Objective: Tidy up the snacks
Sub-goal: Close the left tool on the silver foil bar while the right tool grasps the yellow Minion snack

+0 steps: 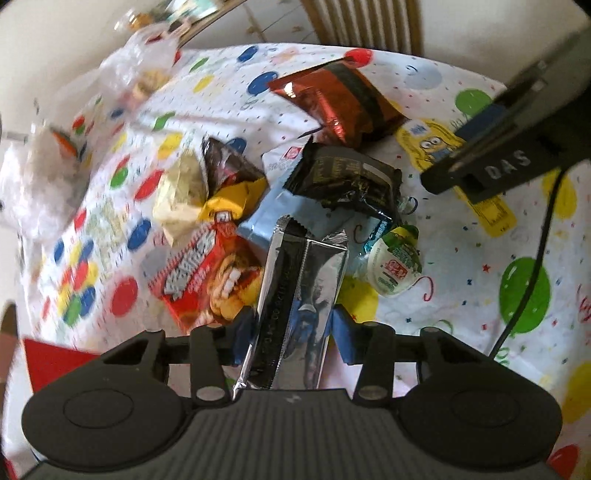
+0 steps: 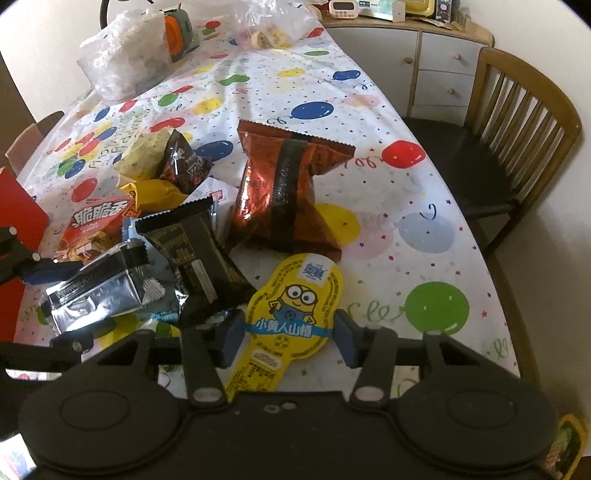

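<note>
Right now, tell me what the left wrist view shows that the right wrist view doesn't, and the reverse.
Only the left wrist view shows the small green-capped jelly cup beside the pile. Only the right wrist view shows the wooden chair, the drawer cabinet and a timer on it. Both show the silver wrapper between the left tool's pads, the yellow Minion pack, the black wrapper and the red foil bag.

The left side of the left wrist view is smeared: beyond the red snack bag [image 1: 207, 273], the clear bags [image 1: 144, 62] and an orange-and-green thing [image 1: 68, 144] cannot be made out. The pale blue packet [image 1: 266, 218] lies mostly hidden under the black packet [image 1: 347, 177]. Left of the snack bag, the frame's edge cuts off a red box [image 1: 51, 362].
</note>
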`<state>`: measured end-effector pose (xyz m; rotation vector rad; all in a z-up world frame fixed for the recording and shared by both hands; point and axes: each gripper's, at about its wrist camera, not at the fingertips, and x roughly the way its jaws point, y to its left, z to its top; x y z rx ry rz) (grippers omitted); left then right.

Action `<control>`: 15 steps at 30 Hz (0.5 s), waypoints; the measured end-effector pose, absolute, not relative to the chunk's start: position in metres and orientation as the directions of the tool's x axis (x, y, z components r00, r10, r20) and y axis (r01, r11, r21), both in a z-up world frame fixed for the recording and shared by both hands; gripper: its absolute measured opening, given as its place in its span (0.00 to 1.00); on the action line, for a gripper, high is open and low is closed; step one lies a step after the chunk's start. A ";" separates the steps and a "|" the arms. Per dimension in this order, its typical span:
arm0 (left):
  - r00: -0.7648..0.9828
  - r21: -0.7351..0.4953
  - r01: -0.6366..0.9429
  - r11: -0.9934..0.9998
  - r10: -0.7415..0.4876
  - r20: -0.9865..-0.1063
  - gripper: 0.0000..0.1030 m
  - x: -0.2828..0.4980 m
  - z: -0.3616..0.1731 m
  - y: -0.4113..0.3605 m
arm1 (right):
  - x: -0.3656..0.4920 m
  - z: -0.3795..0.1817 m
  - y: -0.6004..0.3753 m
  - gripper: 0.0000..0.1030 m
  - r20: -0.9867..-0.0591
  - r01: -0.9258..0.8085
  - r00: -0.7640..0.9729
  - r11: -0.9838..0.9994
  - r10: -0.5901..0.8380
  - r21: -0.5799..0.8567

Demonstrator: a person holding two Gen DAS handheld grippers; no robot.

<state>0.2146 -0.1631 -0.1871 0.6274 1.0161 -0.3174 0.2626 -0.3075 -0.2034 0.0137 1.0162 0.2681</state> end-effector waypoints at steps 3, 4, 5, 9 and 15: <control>0.470 0.269 0.477 0.837 0.016 -0.883 0.42 0.213 -0.183 -0.154 | 0.259 -0.200 -0.311 0.48 -0.835 -0.220 0.493 0.963 0.245 0.153; 0.463 0.248 0.461 0.852 0.008 -0.886 0.42 0.211 -0.182 -0.153 | 0.257 -0.198 -0.313 0.48 -0.833 -0.226 0.492 0.961 0.254 0.160; 0.458 0.227 0.443 0.867 -0.001 -0.889 0.42 0.209 -0.180 -0.150 | 0.255 -0.196 -0.313 0.48 -0.830 -0.232 0.492 0.958 0.263 0.166; 0.442 0.158 0.366 0.917 -0.022 -0.897 0.42 0.204 -0.173 -0.142 | 0.247 -0.183 -0.318 0.48 -0.816 -0.263 0.492 0.946 0.302 0.191; 0.434 0.077 0.233 0.970 -0.033 -0.900 0.42 0.190 -0.164 -0.125 | 0.235 -0.167 -0.324 0.48 -0.802 -0.308 0.480 0.925 0.354 0.224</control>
